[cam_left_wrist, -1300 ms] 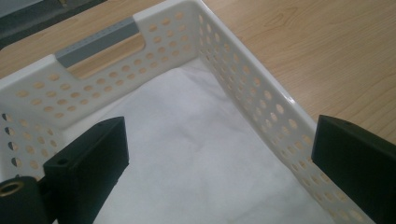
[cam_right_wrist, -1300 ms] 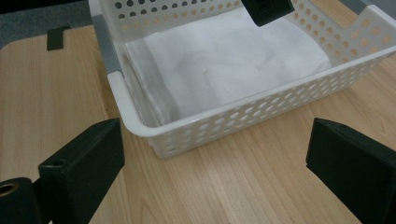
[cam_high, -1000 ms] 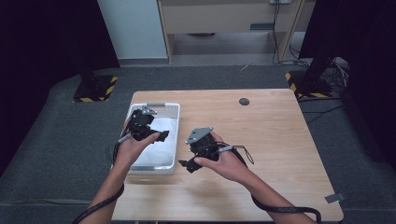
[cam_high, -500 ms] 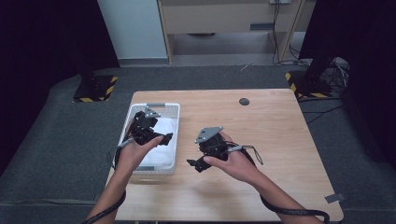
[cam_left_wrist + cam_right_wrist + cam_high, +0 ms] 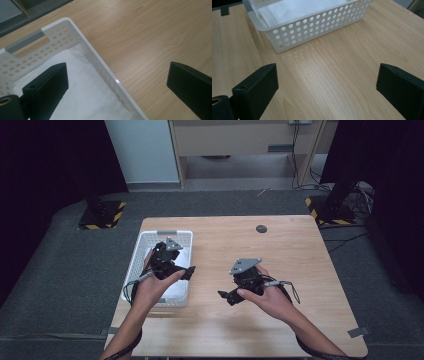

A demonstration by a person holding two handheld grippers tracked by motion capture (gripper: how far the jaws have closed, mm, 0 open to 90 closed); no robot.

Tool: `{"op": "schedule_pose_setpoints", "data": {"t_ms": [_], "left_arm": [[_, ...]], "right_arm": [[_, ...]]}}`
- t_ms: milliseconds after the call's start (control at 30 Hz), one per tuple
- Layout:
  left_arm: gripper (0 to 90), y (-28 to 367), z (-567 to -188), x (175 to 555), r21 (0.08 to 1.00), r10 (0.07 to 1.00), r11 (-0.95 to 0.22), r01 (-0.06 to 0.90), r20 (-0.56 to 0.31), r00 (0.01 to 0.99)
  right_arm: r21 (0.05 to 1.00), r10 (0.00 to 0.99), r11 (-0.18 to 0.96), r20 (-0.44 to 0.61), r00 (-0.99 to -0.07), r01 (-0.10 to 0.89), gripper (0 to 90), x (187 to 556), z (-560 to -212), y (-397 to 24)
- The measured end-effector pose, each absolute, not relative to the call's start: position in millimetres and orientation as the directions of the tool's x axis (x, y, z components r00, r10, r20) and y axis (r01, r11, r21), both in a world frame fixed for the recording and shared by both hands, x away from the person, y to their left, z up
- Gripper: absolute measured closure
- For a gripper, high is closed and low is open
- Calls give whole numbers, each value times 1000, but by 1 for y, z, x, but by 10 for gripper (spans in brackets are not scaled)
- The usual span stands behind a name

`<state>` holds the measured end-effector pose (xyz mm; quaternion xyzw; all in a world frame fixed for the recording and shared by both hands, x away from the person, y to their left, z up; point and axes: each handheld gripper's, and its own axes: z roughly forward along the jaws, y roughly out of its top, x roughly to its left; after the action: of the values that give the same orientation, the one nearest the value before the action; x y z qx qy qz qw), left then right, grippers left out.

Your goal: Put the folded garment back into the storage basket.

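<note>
Landmark is the white basket [image 5: 159, 270] at the left edge of the wooden table [image 5: 300, 270]. Your left gripper [image 5: 172, 262] hangs over the basket's right wall, jaws spread wide and holding nothing; in the left gripper view one jaw sits over the white cloth [image 5: 82, 100] lying flat inside the basket [image 5: 100, 65], the other over bare table [image 5: 150, 37] just outside the rim. The cloth [image 5: 177, 290] covers the basket floor and touches neither jaw. Your right gripper [image 5: 235, 292] is to the right of the basket, apart from it, low over bare wood, jaws also wide with nothing between them; in the right gripper view it faces the basket's perforated side wall [image 5: 317, 25], cloth [image 5: 294, 8] visible past the rim. A small dark disc [image 5: 261, 228] lies on the table beyond the basket's far right corner, well apart from both grippers.
</note>
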<state>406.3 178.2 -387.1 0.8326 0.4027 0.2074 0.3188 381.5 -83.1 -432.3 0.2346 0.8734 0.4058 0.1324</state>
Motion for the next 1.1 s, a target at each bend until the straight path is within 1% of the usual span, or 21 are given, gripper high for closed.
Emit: {"op": "schedule_pose_setpoints", "data": {"t_ms": [1100], "left_arm": [[36, 115, -402, 401, 688, 736, -534, 491, 93, 671]], "right_arm": [[776, 636, 480, 13, -772, 408, 37, 375, -457, -163]]}}
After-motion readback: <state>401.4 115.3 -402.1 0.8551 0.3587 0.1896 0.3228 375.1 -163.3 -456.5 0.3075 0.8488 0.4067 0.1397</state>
